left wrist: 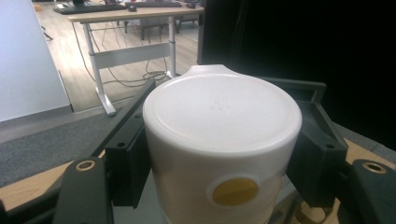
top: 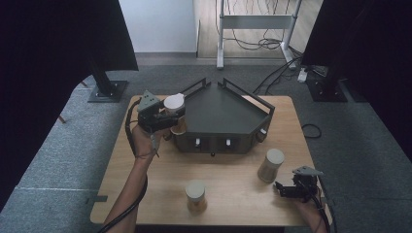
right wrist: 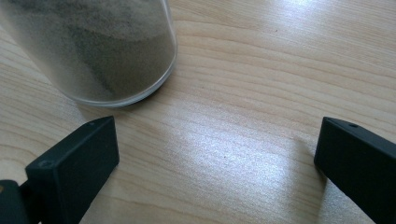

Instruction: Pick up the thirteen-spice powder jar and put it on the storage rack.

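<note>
My left gripper (top: 165, 116) is shut on a spice jar with a white lid (top: 174, 112), held above the table at the left edge of a black angular rack (top: 221, 114). In the left gripper view the jar (left wrist: 219, 140) sits between both jaws, with a yellow dot on its side. My right gripper (top: 290, 189) is open near the table's front right, its jaws wide apart over bare wood (right wrist: 215, 154). Just beyond it stands a jar of grey-brown powder (top: 270, 165), whose glass base (right wrist: 93, 51) is ahead and left of the jaws, untouched.
A third jar with amber contents (top: 196, 196) stands at the front middle of the wooden table (top: 233, 170). The rack has small knobs (top: 197, 142) on its front face. Black stand bases (top: 107, 90) and cables (top: 272, 43) lie on the floor behind.
</note>
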A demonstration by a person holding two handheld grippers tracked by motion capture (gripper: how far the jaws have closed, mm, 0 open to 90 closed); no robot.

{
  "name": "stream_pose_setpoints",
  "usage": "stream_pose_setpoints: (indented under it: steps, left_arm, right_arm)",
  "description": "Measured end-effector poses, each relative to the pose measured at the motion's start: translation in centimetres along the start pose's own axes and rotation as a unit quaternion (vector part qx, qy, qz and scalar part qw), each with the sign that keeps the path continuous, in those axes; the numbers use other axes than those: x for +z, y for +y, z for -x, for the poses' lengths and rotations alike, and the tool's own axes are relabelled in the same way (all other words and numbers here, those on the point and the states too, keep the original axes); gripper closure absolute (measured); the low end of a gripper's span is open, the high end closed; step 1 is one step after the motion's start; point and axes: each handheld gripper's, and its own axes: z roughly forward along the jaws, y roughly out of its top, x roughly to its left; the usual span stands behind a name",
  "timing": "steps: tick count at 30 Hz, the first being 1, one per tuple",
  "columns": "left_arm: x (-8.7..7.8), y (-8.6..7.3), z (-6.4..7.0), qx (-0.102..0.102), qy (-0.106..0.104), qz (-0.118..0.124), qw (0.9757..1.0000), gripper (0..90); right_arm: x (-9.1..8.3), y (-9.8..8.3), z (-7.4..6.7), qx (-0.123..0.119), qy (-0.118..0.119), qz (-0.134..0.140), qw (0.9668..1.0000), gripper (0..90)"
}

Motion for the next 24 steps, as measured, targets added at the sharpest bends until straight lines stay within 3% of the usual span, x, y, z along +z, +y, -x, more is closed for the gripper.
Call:
stream_pose_setpoints:
  steps: [12, 24]
  left_arm:
    - [1.2, 1.0, -0.5, 0.012, 0.018, -0.004, 0.9997, 30.6]
    - [3.0, 1.3, -0.9, 0.01, 0.032, -0.01, 0.9994, 30.6]
  right_arm:
    - [0.0, 0.0, 0.0, -0.001, 0.0, 0.0, 1.0, 0.0]
    - [0.0, 0.0, 0.0, -0.001, 0.0, 0.0, 1.0, 0.0]
